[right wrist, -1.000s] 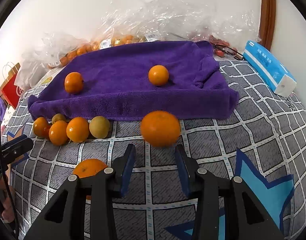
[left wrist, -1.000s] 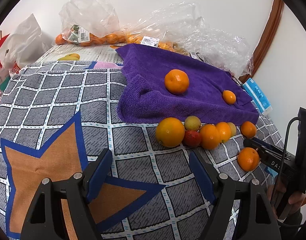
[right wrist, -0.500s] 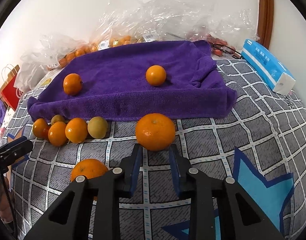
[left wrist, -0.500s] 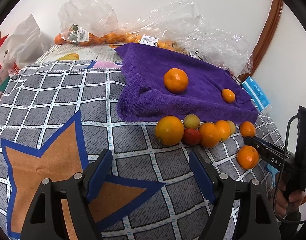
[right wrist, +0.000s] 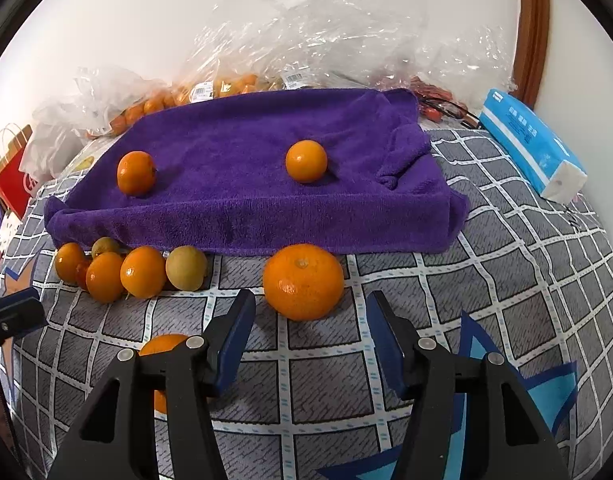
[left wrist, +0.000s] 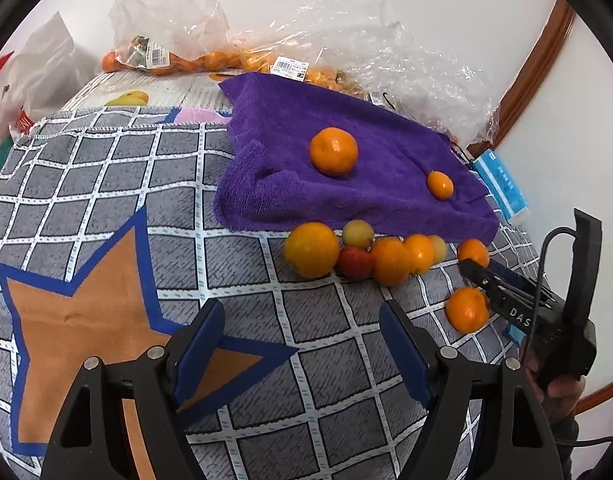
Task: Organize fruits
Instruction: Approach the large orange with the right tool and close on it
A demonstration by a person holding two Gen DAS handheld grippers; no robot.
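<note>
A purple towel (right wrist: 266, 184) lies on the checked cloth with two oranges (right wrist: 306, 160) (right wrist: 135, 171) on it. A big orange (right wrist: 303, 281) sits just in front of the towel, right ahead of my open right gripper (right wrist: 310, 324). A row of oranges and yellowish fruits (right wrist: 142, 270) lies to its left, and one orange (right wrist: 162, 348) is partly hidden behind my left finger. My left gripper (left wrist: 302, 344) is open and empty, short of the fruit row (left wrist: 310, 249), which includes a red fruit (left wrist: 354, 262). The right gripper (left wrist: 506, 296) shows at the right there.
Plastic bags of oranges (left wrist: 178, 60) and crumpled clear wrap (right wrist: 346, 48) line the back wall. A blue tissue pack (right wrist: 530, 144) lies at the right of the towel. A red bag (right wrist: 14, 176) stands at the far left. The checked cloth (left wrist: 106, 208) has a star pattern.
My right gripper narrowed its jaws half a second ago and has opened wide again, closer to the big orange. The left gripper has hardly moved.
</note>
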